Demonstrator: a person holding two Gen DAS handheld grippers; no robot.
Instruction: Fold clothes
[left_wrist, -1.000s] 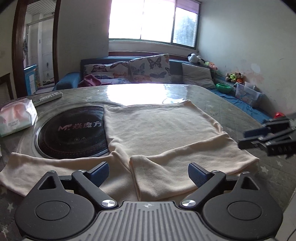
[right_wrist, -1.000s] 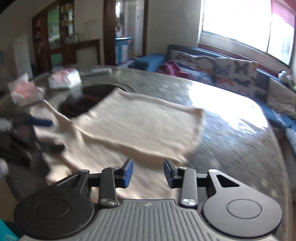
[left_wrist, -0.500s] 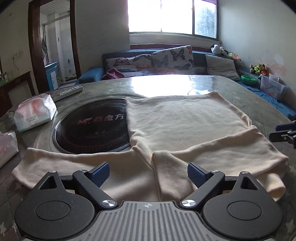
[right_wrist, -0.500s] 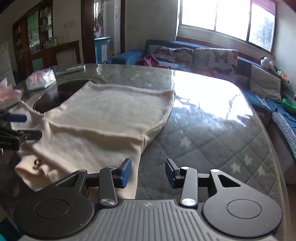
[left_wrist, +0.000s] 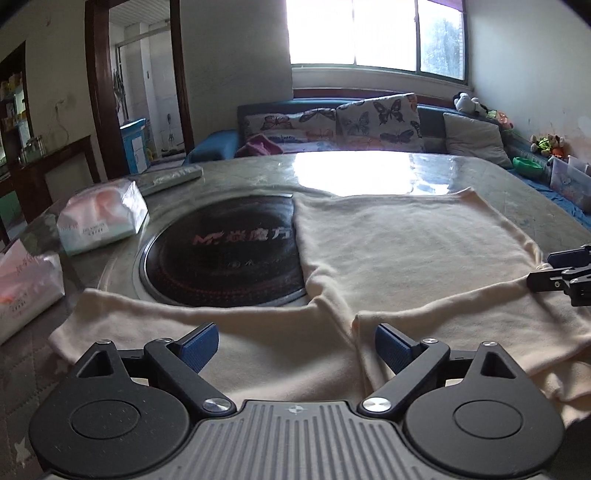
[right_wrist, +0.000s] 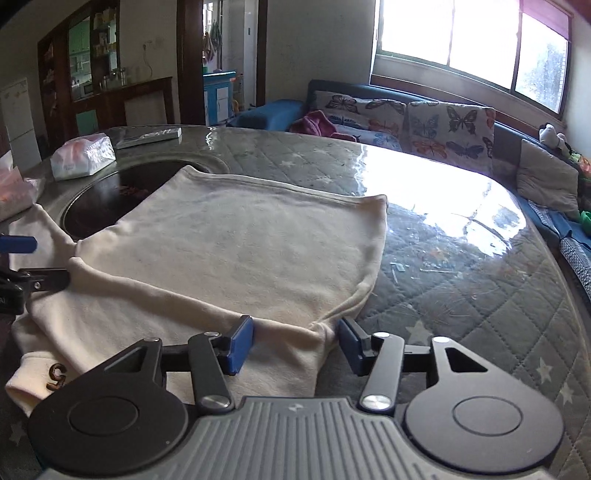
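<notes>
Left wrist: left gripper (left_wrist: 296, 344) jaws spread, right gripper (right_wrist: 296, 344) likewise; sweater (left_wrist: 406, 254) hem cut off.

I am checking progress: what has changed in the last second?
The right gripper came down toward the shirt; its open jaws now straddle the fold's corner, wider than before. The left gripper stays open over the near edge. Nothing is gripped; the shirt lies unchanged.
</notes>
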